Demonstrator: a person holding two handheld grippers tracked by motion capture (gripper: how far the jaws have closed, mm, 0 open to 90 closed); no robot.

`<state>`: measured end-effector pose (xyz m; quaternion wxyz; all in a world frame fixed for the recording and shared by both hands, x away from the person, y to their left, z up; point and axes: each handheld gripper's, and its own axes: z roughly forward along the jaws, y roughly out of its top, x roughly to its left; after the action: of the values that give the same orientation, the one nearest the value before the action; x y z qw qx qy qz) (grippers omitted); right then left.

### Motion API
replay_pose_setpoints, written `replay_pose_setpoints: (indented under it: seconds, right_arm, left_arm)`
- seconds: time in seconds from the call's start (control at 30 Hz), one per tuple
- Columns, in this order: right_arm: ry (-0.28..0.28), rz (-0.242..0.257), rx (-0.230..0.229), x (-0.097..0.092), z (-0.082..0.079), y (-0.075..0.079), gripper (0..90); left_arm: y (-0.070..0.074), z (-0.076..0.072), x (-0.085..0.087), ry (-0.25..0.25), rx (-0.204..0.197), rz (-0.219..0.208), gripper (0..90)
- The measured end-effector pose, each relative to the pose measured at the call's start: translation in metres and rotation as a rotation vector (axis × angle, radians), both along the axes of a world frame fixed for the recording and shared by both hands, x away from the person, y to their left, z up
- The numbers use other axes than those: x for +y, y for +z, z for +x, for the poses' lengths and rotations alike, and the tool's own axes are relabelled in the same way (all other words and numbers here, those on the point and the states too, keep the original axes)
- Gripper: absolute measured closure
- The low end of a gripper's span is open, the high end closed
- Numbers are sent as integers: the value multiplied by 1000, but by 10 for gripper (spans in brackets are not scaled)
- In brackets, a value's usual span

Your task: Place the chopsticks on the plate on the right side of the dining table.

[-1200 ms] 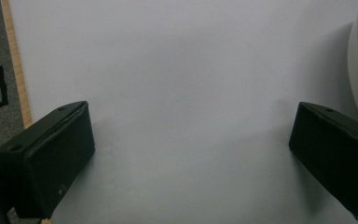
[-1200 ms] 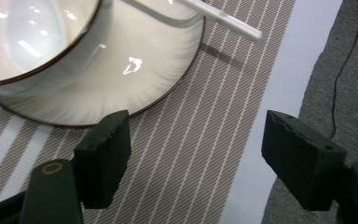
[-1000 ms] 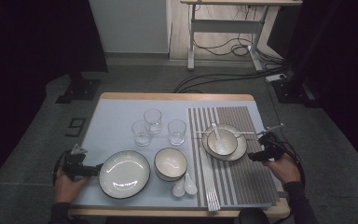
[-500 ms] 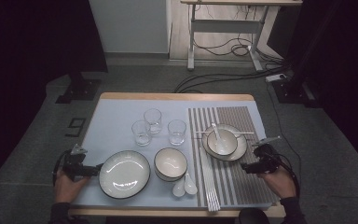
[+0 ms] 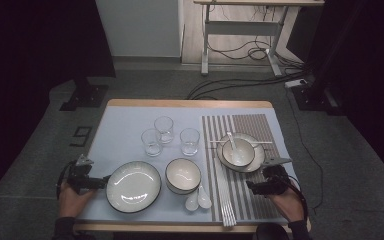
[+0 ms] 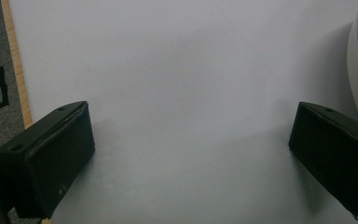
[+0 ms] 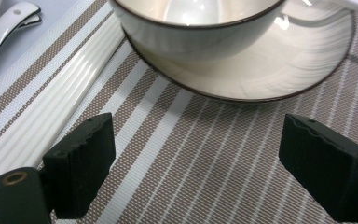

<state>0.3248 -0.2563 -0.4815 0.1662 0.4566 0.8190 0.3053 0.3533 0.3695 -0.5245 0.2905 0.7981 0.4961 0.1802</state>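
Cataloguing a bowl on a plate, set on the striped mat at the table's right side.

We noted glazed ceramic: stiff, smooth, likely slippery and breakable, and heavy for its size as a stacked pair. A white spoon lay in the bowl and could rattle loose. We judged the plate's near rim the best hold, one jaw under the lip and one above it. The right gripper hovered just short of that rim, its jaws having just been opening, wide apart with nothing between them. The left gripper sat with jaws spread and empty beside the large plate at the front left.
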Motion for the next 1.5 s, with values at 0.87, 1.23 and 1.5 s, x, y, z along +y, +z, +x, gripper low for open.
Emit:
replay_pose_setpoints:
  seconds: [0.87, 1.23, 1.5]
  right_arm:
    - [48, 47, -24, 34, -13, -36, 0]
    - [94, 40, -26, 45, -17, -41, 0]
    - [104, 30, -24, 51, -18, -42, 0]
  left_arm:
    - [0, 0, 0, 0, 1, -1, 0]
    - [0, 0, 0, 0, 2, -1, 0]
    - [0, 0, 0, 0, 3, -1, 0]
